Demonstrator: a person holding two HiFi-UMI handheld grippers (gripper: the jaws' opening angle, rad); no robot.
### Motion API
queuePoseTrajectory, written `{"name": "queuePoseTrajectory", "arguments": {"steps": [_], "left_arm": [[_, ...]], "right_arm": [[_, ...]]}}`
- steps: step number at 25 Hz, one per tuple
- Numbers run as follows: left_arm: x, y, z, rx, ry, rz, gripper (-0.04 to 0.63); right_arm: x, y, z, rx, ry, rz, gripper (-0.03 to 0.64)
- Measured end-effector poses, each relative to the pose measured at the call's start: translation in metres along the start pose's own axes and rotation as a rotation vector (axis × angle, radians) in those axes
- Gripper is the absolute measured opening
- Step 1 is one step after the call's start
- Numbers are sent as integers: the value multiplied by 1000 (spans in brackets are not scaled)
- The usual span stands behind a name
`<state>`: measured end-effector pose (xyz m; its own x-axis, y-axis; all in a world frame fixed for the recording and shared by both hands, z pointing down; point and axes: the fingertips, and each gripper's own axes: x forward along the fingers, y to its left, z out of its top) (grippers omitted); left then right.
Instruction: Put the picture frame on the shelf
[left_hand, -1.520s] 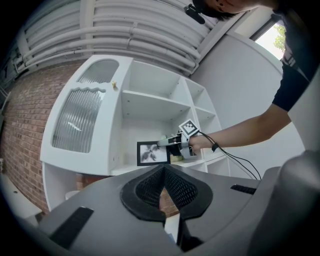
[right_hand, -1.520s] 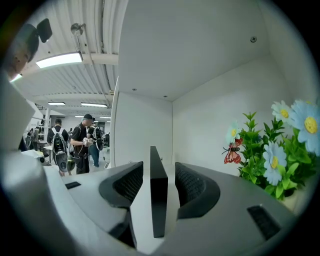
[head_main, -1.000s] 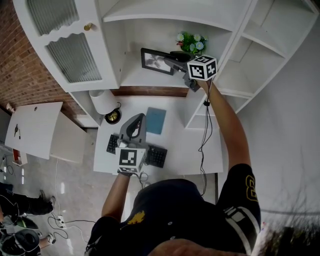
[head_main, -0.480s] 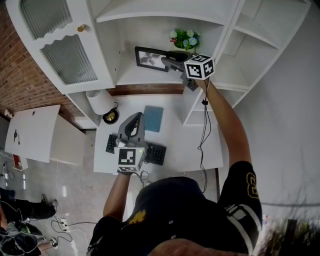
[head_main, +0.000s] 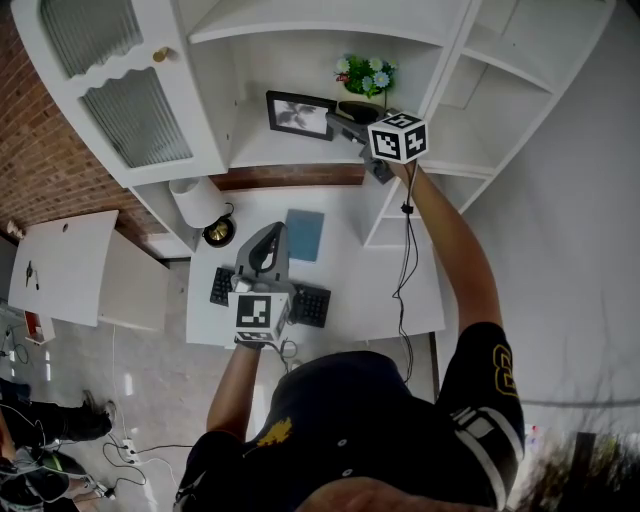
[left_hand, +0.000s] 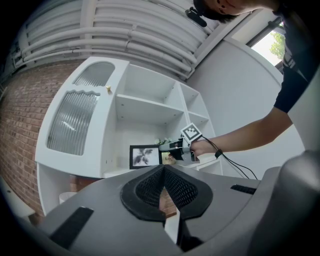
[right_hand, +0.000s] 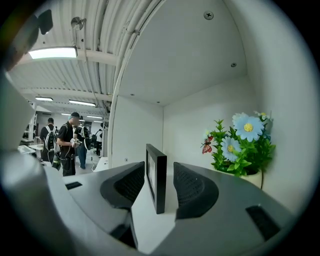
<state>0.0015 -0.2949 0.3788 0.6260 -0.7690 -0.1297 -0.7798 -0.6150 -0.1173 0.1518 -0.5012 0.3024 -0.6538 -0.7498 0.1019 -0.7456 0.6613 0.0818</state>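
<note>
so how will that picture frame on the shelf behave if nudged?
The picture frame stands upright on its narrow bottom edge, so a sideways push would likely tip it. Straight, thin black edges suggest it's stiff and fairly light. The smooth white shelf may let it slide.

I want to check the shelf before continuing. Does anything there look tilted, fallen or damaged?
Nothing stands out. The picture frame stands upright on the shelf, between the open jaws of the right gripper, which have just been closing slightly. The flower pot is upright too.

Black picture frame (right_hand: 156, 180), white shelf (head_main: 262, 150), blue flowers (right_hand: 248, 127) (green leaves (right_hand: 222, 161))
</note>
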Motion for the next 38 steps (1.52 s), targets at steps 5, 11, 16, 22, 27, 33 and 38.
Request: {"name": "queuePoseTrajectory", "arguments": {"steps": [5,11,16,22,27,33,38], "left_arm": [[1,-3,-1,-2,-1,-5,18],[2,-3,1,5,-12,-5,18],[2,-1,-2,0,-7,-6,18],[4,6,-5,2,-2,5,18],[3,2,-9,8,0,7,18],[3,11,-16,-7,18,30,18],[5,10,-17,87,13,52,18]], "right_arm": [[-4,3,0,-10,-10,-31,170],[-12,-3,-5,-4,-42,-111,161],[-18,0,-6,-16,-65,-138,149],[-24,4,-2,-1,-124,-203,129],[-36,11,1,9,-161,-240,117],[-63,29,5,-88,-218,-312,103],[-79,56,0,-205,-223,-334,101]]}}
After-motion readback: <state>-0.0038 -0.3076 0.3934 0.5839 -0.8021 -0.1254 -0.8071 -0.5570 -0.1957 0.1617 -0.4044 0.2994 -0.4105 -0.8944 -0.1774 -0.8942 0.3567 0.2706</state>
